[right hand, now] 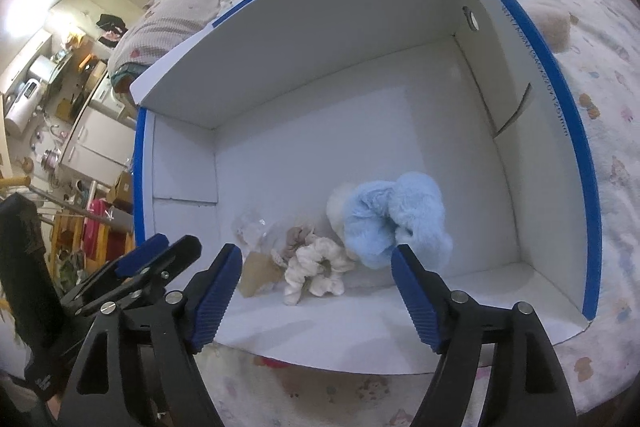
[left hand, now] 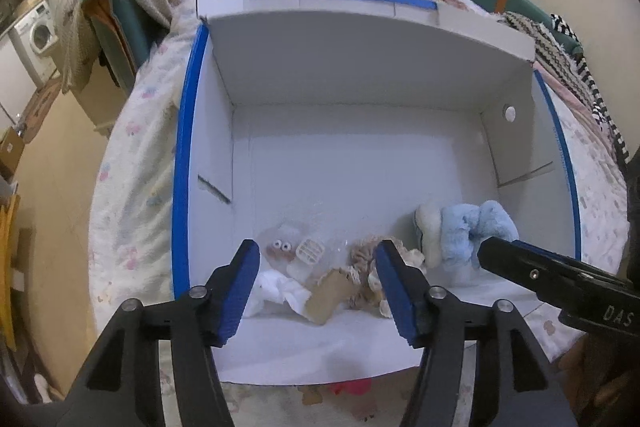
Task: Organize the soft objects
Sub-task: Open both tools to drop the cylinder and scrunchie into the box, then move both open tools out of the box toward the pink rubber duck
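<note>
White cardboard box with blue-taped rims sits open on the bed. All contents are bunched at its near wall: fluffy blue scrunchie to the right, touching a cream plush piece on its left; white scrunchie and beige scrunchie next over; brown card tag; clear packet with googly eyes on white tissue, leftmost. My left gripper hovers over the near rim, jaws wide, nothing between them, aimed at tag and packet. My right gripper also has jaws wide and empty, framing the white scrunchie, just beside the left one. Something red peeks out under the box's near edge.
</note>
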`<state>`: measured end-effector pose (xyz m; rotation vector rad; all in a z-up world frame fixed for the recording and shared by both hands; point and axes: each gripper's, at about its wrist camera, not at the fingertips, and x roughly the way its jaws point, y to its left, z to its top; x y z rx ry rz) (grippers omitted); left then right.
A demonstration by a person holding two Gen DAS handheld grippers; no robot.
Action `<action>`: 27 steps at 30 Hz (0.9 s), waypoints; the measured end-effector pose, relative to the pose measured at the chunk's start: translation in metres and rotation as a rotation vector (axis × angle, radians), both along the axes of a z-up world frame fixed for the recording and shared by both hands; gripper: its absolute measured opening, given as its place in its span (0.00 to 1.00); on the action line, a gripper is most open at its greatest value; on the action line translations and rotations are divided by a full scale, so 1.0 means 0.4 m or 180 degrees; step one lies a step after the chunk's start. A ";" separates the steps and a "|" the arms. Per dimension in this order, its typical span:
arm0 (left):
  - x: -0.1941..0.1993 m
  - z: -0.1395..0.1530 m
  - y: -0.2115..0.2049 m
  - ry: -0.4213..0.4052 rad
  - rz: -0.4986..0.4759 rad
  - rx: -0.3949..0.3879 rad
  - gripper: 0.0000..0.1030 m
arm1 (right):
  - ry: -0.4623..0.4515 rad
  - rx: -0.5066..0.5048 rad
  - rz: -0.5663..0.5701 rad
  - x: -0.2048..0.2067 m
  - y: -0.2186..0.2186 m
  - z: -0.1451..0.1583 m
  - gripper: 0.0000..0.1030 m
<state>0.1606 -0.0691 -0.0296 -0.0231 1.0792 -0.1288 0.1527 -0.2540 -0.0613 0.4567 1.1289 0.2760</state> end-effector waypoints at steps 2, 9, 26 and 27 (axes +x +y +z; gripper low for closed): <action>-0.003 0.008 -0.005 -0.0062 -0.0032 0.0026 0.55 | -0.0002 0.0003 -0.0010 0.000 -0.002 0.000 0.80; -0.003 0.008 -0.012 -0.0064 -0.0077 0.0061 0.56 | 0.0004 -0.0013 -0.0003 0.000 -0.006 0.000 0.80; -0.034 0.032 0.009 -0.0169 0.0004 0.0081 0.56 | -0.0035 -0.0101 -0.0138 -0.023 -0.038 0.005 0.80; -0.039 0.038 0.012 -0.0181 0.0012 0.0075 0.56 | -0.0042 -0.0094 -0.0158 -0.027 -0.042 0.008 0.80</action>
